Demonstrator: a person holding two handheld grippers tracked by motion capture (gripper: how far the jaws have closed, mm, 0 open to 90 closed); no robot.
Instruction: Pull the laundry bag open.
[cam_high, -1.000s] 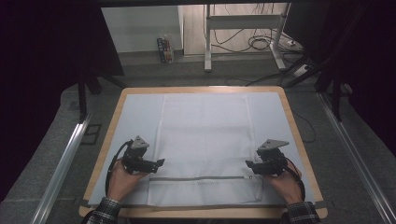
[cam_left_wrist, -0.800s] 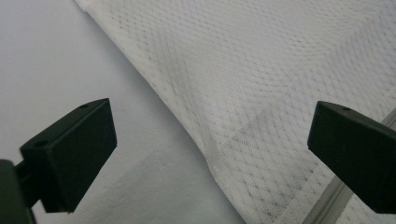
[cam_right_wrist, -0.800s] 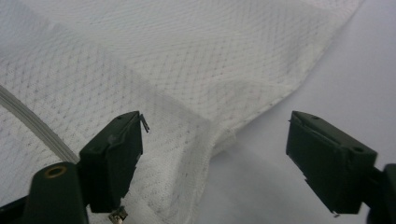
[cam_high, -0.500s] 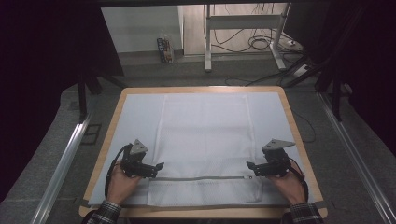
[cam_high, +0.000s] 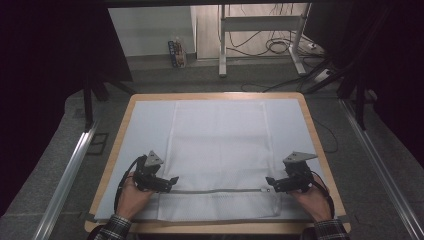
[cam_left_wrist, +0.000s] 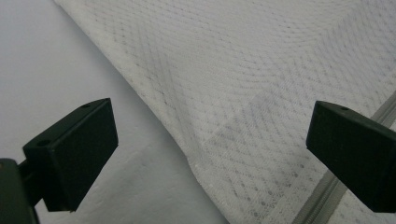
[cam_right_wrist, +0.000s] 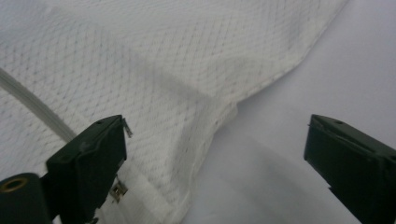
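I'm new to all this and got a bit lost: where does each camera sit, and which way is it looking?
High view: above the near table edge, looking forward and down; forearms, left gripper, right gripper.
Left gripper view: rides that gripper, facing the mesh bag; open black jaws.
Right gripper view: likewise, right bag edge; jaws just opened, nothing clamped.
Shared: bag, zipper.

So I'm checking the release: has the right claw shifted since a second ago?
No, the right claw stays beside the zipper end; its jaws have just been opening.
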